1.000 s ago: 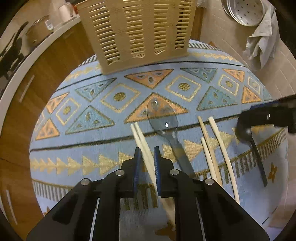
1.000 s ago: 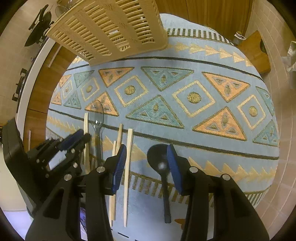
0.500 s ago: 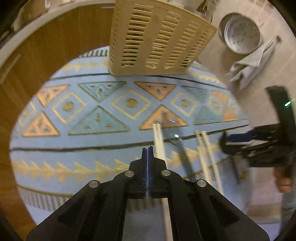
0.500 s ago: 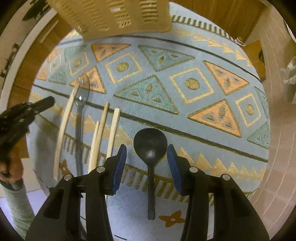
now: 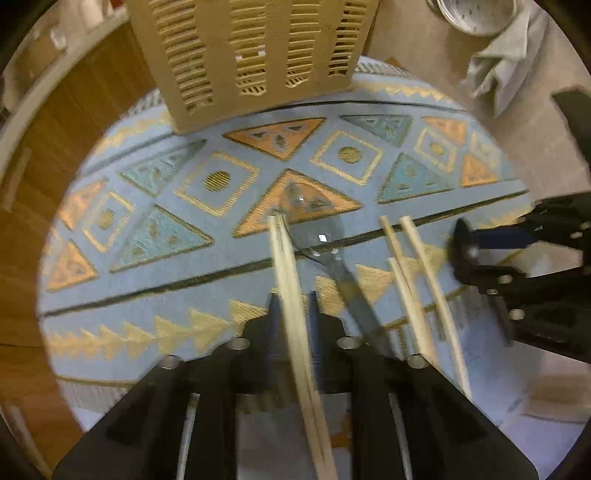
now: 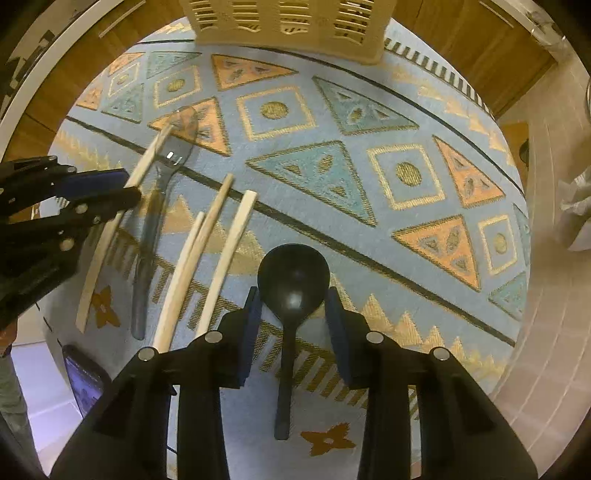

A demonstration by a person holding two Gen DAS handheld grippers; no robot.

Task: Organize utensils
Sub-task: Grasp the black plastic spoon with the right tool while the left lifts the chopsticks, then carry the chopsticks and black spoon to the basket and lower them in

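Note:
A pale chopstick pair [image 5: 286, 266] runs between the fingers of my left gripper [image 5: 294, 306] and across its body; the jaws, easing slightly, are shut on it. From the right wrist view, the left gripper [image 6: 129, 184] sits on that chopstick pair [image 6: 147, 162] at the mat's left. A black spoon [image 6: 293, 277] lies on the patterned blue mat [image 6: 406, 110]. Its bowl is between the closing fingers of my right gripper [image 6: 293, 302], whose pads stand close beside it. A clear spoon [image 5: 314, 221] and more chopsticks [image 5: 406, 288] lie between the two. A beige slotted basket [image 5: 258, 55] stands at the mat's far edge.
A grey cloth [image 5: 495, 74] and a perforated metal pan [image 5: 476, 14] lie on the tiled floor at the far right. A phone [image 6: 85, 380] rests near the mat's front left corner. Wooden panelling [image 5: 74, 110] borders the mat on the left.
The left gripper shut, swung aside, then came back; the chopstick pair now lies between its fingers. The right gripper moved over the black spoon, lower and rolled, and its jaws have narrowed around the bowl.

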